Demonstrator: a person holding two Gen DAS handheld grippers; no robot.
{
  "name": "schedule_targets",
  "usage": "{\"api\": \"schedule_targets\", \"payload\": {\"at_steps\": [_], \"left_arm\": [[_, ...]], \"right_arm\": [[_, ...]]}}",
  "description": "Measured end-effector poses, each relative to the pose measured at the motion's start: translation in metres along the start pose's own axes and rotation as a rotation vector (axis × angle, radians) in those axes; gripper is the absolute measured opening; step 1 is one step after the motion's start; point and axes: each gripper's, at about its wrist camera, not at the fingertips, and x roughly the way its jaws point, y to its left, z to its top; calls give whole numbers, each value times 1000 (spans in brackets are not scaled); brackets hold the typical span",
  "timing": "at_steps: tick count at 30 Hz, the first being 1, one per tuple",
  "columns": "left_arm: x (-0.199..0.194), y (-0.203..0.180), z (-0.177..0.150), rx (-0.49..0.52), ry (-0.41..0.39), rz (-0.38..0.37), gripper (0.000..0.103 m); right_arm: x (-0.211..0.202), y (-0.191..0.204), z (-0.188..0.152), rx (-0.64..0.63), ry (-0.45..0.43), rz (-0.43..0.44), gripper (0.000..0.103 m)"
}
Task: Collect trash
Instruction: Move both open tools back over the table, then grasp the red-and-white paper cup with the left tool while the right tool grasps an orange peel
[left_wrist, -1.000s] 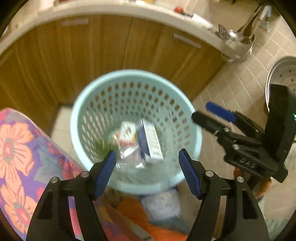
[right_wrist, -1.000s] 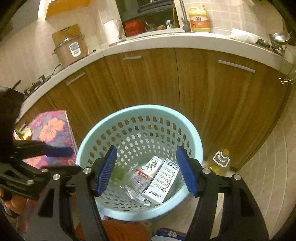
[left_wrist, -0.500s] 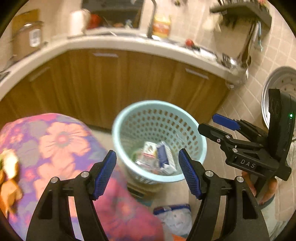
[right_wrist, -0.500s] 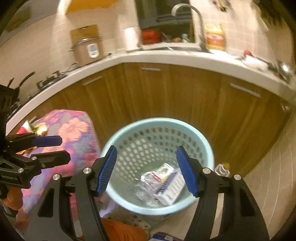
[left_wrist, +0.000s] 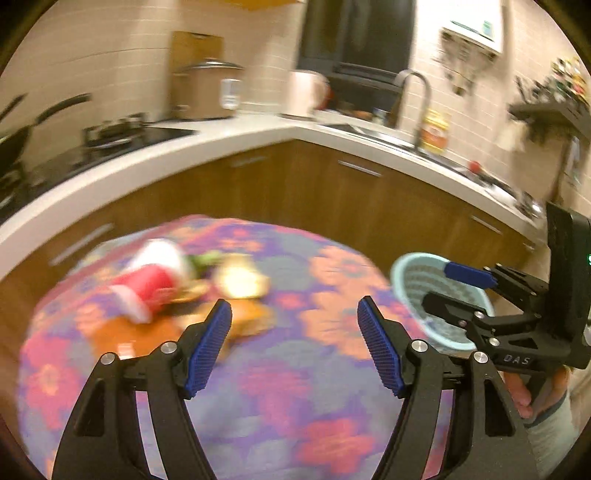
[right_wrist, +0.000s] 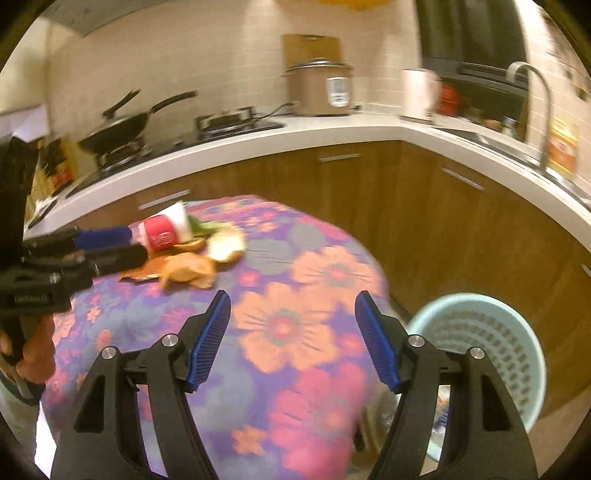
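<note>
1. Left wrist view: a second ago this camera looked straight down into the light-blue perforated basket (left_wrist: 413, 273), with cartons lying in its bottom; half a second ago the basket had slid back beside the flowered cloth. Now the view has swung up over the table (left_wrist: 280, 391), and the basket shows only as a partial rim beyond the table's right edge, partly hidden by the right gripper (left_wrist: 458, 291).
2. The left gripper (left_wrist: 293, 350) has its blue-padded fingers (left_wrist: 208, 347) spread wide, as in both earlier frames, with nothing between them and nothing touching them. They hang above the middle of the cloth.
3. Trash lies near the table's far left corner: a red-and-white cup (left_wrist: 153, 277) on its side, something green just behind it, and pale and orange scraps (left_wrist: 242, 278) beside it. Motion blur hides finer detail.
4. Right wrist view: earlier this camera also faced down into the basket; now it faces the table (right_wrist: 295, 373), and the basket (right_wrist: 491, 350) stands on the floor just off the table's right edge, its inside too blurred to read.
5. The right gripper (right_wrist: 291, 339) is likewise wide open and empty, above the cloth.
6. The cup (right_wrist: 166, 229) and the scraps (right_wrist: 192, 271) sit toward the far left edge, with the left gripper (right_wrist: 110, 245) reaching in from the left just beside the cup; contact cannot be judged.
</note>
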Motion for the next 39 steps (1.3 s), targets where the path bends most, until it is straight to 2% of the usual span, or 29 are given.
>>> {"api": "schedule_targets", "payload": {"at_steps": [4, 8, 11, 14, 19, 27, 30, 31, 34, 36, 38, 39], "left_arm": [[-20, 55, -2, -46, -27, 79, 82], [-19, 100, -2, -72, -13, 122, 84], [-3, 121, 1, -61, 32, 84, 84], [21, 133, 3, -50, 81, 27, 84], [56, 160, 9, -85, 132, -25, 84], [88, 165, 16, -111, 180, -105, 82], [93, 164, 15, -116, 182, -112, 79], [94, 164, 15, -122, 183, -115, 76], [97, 165, 14, -133, 189, -124, 65], [98, 164, 14, -134, 194, -121, 62], [99, 163, 12, -133, 197, -120, 60], [99, 163, 11, -133, 199, -117, 60]], "right_arm": [[31, 36, 13, -49, 48, 44, 66], [64, 56, 18, -58, 111, 76, 66], [89, 71, 21, -71, 141, 93, 66], [109, 83, 17, -127, 134, 102, 66], [130, 93, 11, -195, 159, 79, 66], [148, 97, 16, -231, 171, 63, 64], [151, 99, 15, -251, 194, 83, 62], [150, 100, 14, -260, 194, 90, 62], [153, 103, 14, -276, 204, 77, 53], [159, 103, 14, -270, 229, 69, 33], [159, 99, 14, -253, 231, 70, 29], [158, 97, 15, -240, 228, 76, 23]]}}
